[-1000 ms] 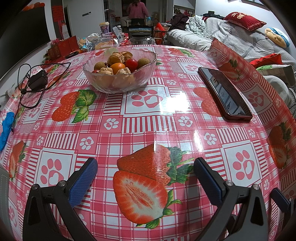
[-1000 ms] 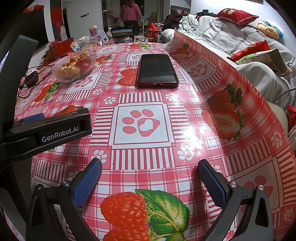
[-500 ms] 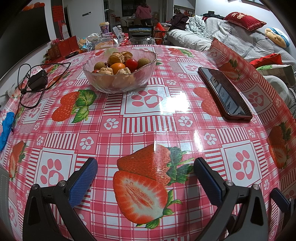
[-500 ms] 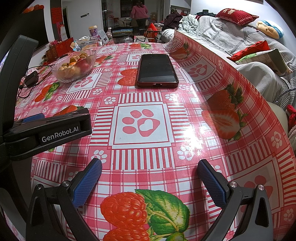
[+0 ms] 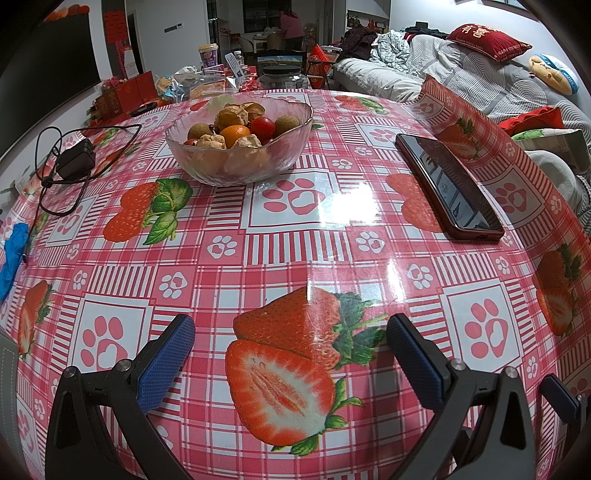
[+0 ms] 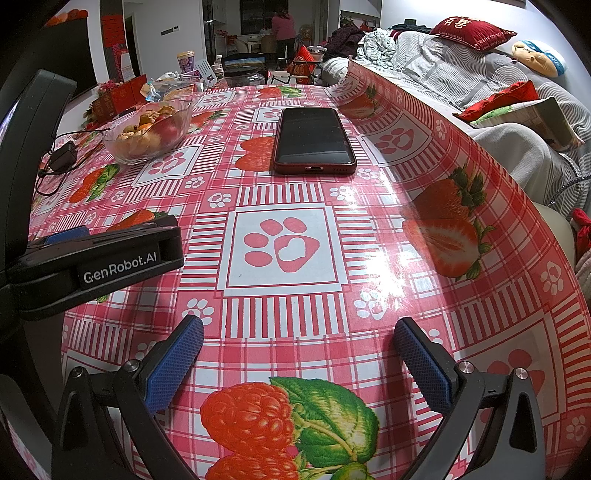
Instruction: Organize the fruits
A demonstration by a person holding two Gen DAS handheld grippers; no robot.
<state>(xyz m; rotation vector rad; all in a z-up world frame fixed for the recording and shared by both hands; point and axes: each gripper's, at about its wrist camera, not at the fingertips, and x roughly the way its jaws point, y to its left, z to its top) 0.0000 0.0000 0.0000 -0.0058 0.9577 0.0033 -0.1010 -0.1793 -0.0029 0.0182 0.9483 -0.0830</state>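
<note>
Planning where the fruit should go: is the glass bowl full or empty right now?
Partly full. The glass bowl stands upright holding a tangerine, a cherry tomato and brownish fruits, heaped about to the rim.

From my feed, the glass bowl (image 5: 240, 147) hides its lower fruits behind frosted walls; I can't name them. The blue cloth (image 5: 13, 254) is cut off at the left edge. The person (image 6: 282, 33) far back is too small to make out. The charger cable (image 5: 55, 199) runs partly out of sight.
</note>
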